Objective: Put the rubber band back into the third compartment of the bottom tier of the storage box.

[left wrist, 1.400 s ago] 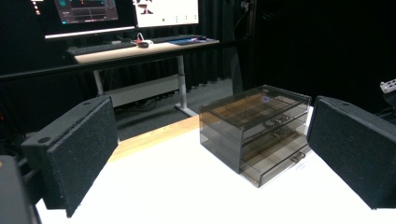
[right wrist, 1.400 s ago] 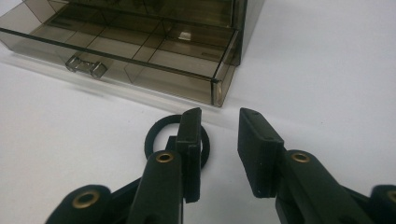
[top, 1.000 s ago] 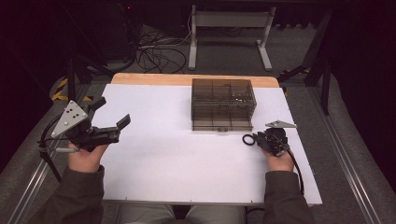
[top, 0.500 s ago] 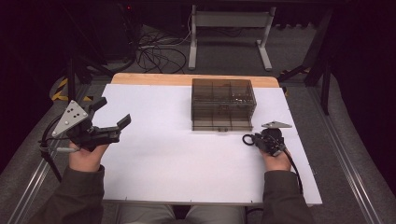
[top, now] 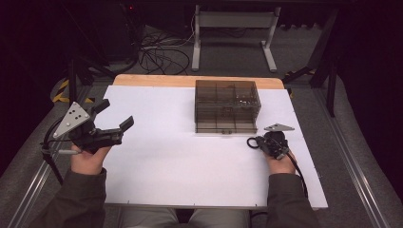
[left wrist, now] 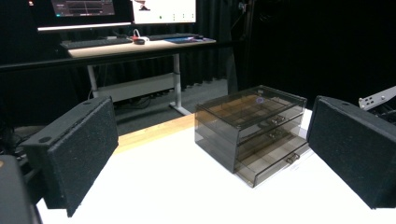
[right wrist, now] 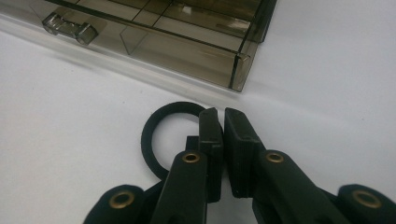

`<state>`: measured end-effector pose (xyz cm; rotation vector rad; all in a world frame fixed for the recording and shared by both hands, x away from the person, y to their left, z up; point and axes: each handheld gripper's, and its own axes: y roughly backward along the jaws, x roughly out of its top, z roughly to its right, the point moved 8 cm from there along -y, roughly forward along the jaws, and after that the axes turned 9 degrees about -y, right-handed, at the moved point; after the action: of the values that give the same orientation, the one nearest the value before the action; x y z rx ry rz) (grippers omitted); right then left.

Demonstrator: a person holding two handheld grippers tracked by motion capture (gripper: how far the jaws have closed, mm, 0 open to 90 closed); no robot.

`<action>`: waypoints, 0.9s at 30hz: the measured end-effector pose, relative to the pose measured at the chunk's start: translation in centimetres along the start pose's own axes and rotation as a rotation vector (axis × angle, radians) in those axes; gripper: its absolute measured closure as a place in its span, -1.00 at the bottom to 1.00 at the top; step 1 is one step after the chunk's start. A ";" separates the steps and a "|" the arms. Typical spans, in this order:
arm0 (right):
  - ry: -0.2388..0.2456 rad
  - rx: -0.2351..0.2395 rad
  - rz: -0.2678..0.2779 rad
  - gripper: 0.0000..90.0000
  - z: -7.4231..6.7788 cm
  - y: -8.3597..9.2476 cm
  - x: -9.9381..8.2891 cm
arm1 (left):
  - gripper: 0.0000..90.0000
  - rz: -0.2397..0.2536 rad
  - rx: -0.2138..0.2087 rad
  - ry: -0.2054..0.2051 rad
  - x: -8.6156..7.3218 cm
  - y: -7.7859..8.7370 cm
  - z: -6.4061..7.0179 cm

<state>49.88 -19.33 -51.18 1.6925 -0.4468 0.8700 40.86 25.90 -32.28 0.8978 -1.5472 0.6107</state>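
Note:
A black ring [right wrist: 154, 140] lies on the white table [top: 180, 171], just in front of a smoky clear drawer box [top: 227, 104] whose bottom drawer [right wrist: 187, 46] stands slightly out. My right gripper [right wrist: 221, 116] points down at the ring's right rim. Its jaws have just been closing and now show only a thin slit between them. The rim runs in at the tips, so the pinch itself is hidden. From above, the right gripper [top: 260, 141] sits right of the ring [top: 250, 142]. My left gripper [top: 116, 113] hovers wide open at the table's left edge, with nothing between its pads [left wrist: 79, 149].
The drawer box [left wrist: 252, 126] has three drawers with small clear handles [right wrist: 70, 25]. A wooden strip [top: 190, 80] borders the table's far edge. Beyond it are a desk frame [top: 233, 28] and floor cables [top: 161, 52]. Metal rails [top: 351, 175] run along both sides.
The right gripper has edged slightly toward me by the ring, and its grey plate has shifted with it. The left gripper and the drawer box have stayed put.

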 end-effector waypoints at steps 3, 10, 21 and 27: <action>0.000 0.003 -0.001 0.92 0.0 0.0 0.0 | -0.94 -0.003 -0.001 0.001 0.0 0.0 0.0; -0.003 0.006 0.013 0.92 0.0 0.3 0.2 | -0.94 -0.004 0.002 0.000 -0.1 0.0 -0.1; -0.015 0.011 0.047 0.92 0.0 0.9 0.7 | -0.92 -0.020 0.013 -0.013 -0.3 -0.1 -0.2; -0.014 0.013 0.064 0.92 -0.1 1.1 1.0 | -0.92 -0.012 0.012 -0.008 -0.2 -0.1 -0.1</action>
<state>49.73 -19.45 -49.72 1.7049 -0.5078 0.9095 41.04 26.00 -32.46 0.9187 -1.5461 0.6094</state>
